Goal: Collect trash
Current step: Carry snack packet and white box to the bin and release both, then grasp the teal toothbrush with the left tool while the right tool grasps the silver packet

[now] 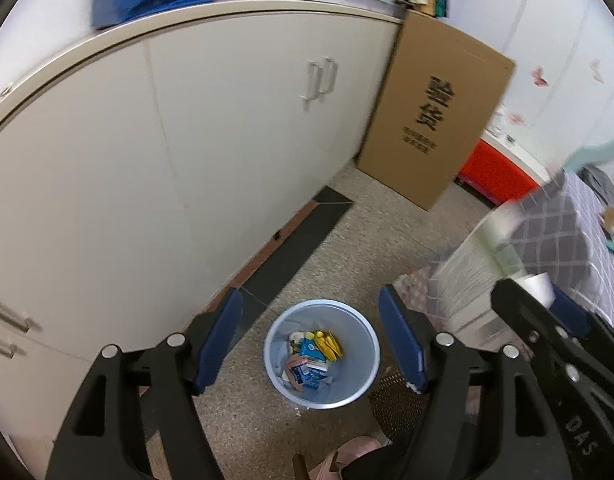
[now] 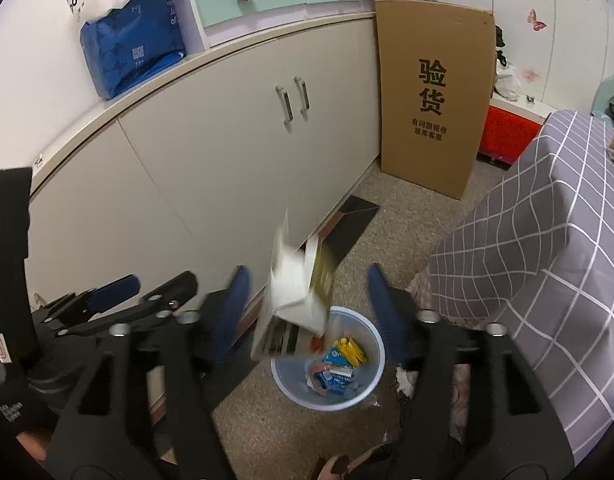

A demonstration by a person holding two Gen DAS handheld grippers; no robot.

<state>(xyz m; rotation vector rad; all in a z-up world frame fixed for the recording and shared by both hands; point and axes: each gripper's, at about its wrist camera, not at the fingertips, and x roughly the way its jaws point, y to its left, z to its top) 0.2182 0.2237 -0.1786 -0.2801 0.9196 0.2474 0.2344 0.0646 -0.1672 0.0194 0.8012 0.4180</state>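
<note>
Left wrist view: left gripper is spread wide with nothing between the blue pads, hanging right over the bin on the floor, near the cabinet. Bin already has blue and yellow packets in it. The right gripper shows at the right edge, too blurred to say much there. Right wrist view: right gripper is gaping too, and a carton sits blurred between the pads, touching neither as far as I can tell, just above the bin's left rim. Looks like light, thin card, crushable, so pinch a flat panel or folded edge, gently.
</note>
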